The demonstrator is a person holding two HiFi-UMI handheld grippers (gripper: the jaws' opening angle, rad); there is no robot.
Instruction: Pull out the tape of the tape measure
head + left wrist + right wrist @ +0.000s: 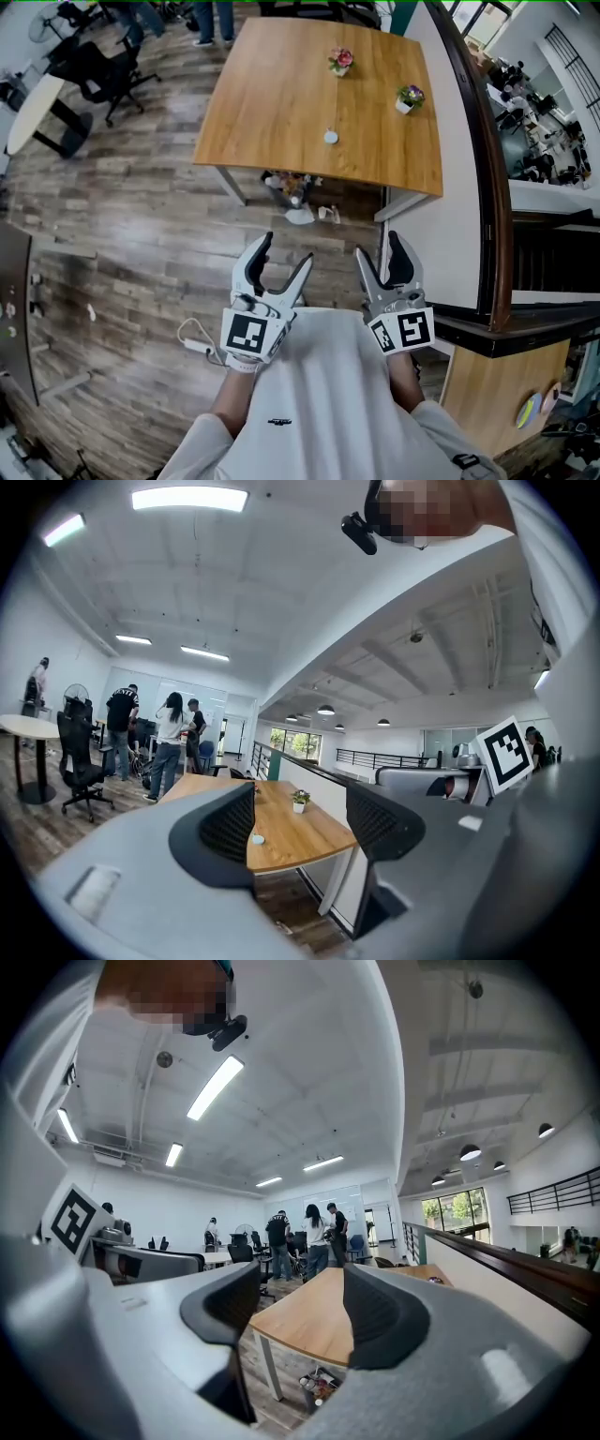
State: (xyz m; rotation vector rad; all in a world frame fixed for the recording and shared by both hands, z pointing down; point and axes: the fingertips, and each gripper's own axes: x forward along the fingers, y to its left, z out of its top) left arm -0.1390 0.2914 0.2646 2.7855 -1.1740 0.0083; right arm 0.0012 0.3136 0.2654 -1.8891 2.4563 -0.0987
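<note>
The tape measure (331,137) is appearing only as a small round whitish disc, too small for its tape or casing detail to be made out. It is lying on the wooden bench (272,112), toward the near edge, near a pink-flowered pot (340,61) and a purple-flowered pot (409,97), well apart from both claws. The left claw (286,251) and the right claw (379,246) are standing open and empty, side by side. The clutter (295,190) under the bench is reading as indistinct.
</note>
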